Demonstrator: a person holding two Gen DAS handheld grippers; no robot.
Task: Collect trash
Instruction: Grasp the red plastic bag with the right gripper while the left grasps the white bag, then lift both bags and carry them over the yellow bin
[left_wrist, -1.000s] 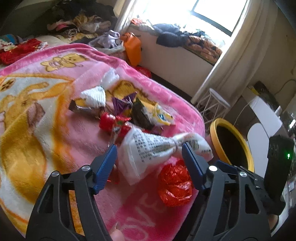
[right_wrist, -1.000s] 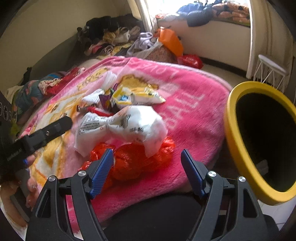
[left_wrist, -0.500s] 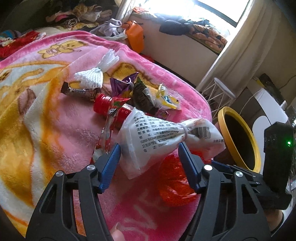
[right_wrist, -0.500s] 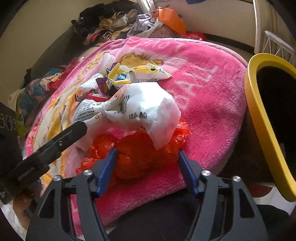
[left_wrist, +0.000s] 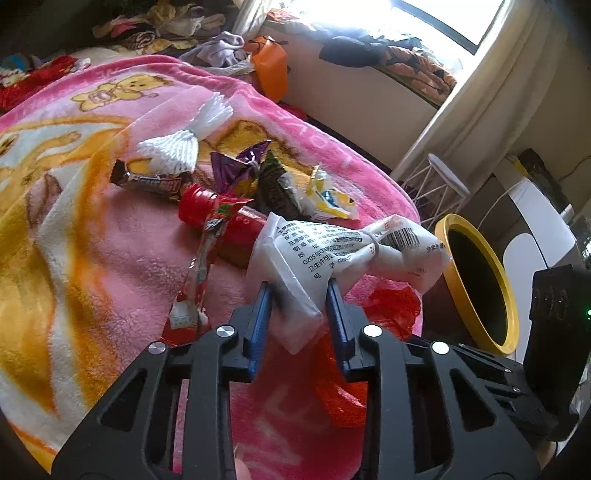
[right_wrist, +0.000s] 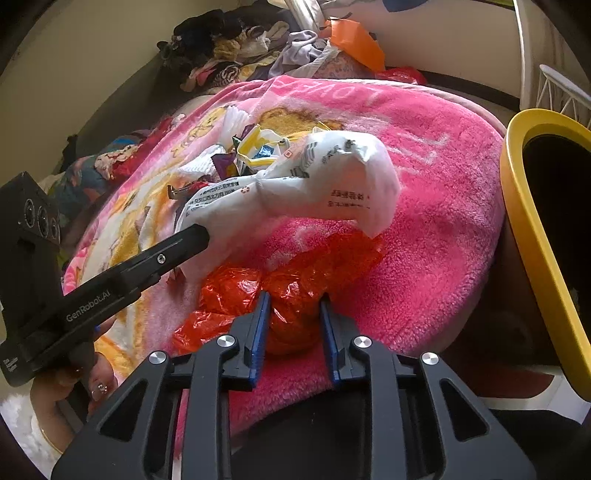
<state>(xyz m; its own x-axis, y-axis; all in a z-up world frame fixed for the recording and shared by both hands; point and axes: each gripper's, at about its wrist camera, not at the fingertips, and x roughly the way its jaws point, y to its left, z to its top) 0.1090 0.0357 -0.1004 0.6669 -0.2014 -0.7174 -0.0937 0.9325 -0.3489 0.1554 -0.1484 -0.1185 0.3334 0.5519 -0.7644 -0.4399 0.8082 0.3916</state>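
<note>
My left gripper (left_wrist: 300, 291) is clamped on the near end of the white printed bag (left_wrist: 332, 254), and the rest of the bag hangs free toward the right. My right gripper (right_wrist: 293, 302) has its jaws closed in on the red plastic bag (right_wrist: 280, 284), which lies crumpled on the pink blanket (right_wrist: 424, 206) at the near edge of the bed; I judge it is gripped, but only by a bunched fold. The yellow bin (right_wrist: 528, 229) stands just beside the bed on the right, with its mouth open.

To do this step well, I think I should lift both gripper hands straight up first, so the bags come clear of the fleece and do not drag the other wrappers (left_wrist: 236, 184) with them. The white bag is held at one corner only, so it can swing; I would move it slowly. The red film is thin and slippery, so I keep the pressure firm until it is over the bin mouth, then release well inside the rim
</note>
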